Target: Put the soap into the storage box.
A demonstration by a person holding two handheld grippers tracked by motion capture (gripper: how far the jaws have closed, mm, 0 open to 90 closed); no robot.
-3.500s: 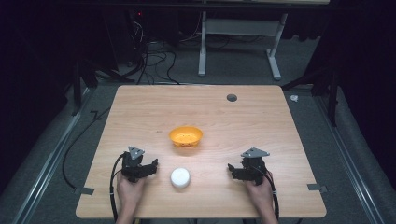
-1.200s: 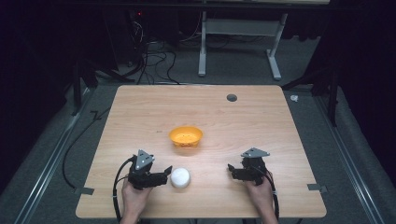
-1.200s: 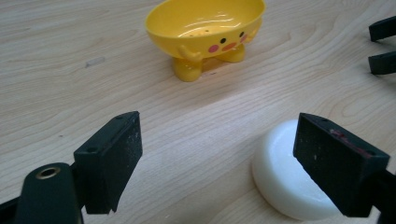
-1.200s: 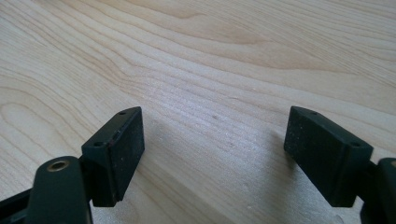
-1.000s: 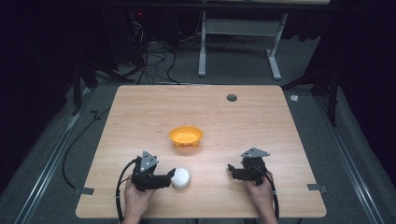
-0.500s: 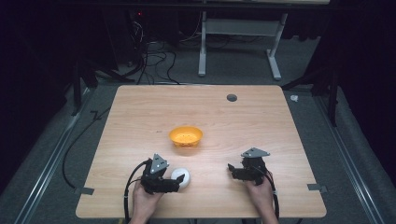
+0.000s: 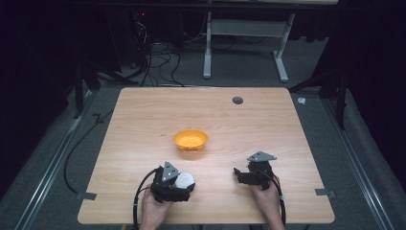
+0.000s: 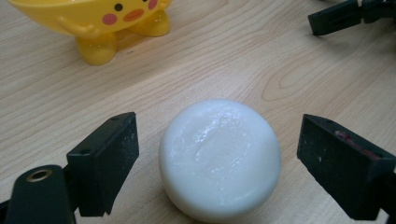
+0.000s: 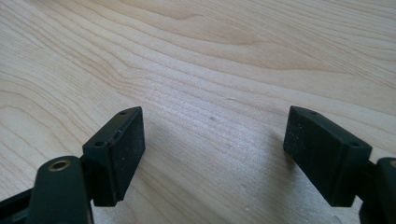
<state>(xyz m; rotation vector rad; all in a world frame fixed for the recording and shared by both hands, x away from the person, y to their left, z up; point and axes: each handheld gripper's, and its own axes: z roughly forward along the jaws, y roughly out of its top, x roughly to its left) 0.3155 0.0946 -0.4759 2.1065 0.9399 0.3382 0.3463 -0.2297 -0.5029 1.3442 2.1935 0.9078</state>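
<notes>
Now left gripper (image 8: pixel 219 154) brackets white puck (image 8: pixel 220 157) (jaws apart, untouching)

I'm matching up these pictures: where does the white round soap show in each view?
High view: the white soap lies near the table's front edge, at the left gripper.
Left gripper view: bottom centre, between the open fingers.
Right gripper view: bare table.
Shared landmark: the yellow bowl, upper left in the left gripper view.
</notes>
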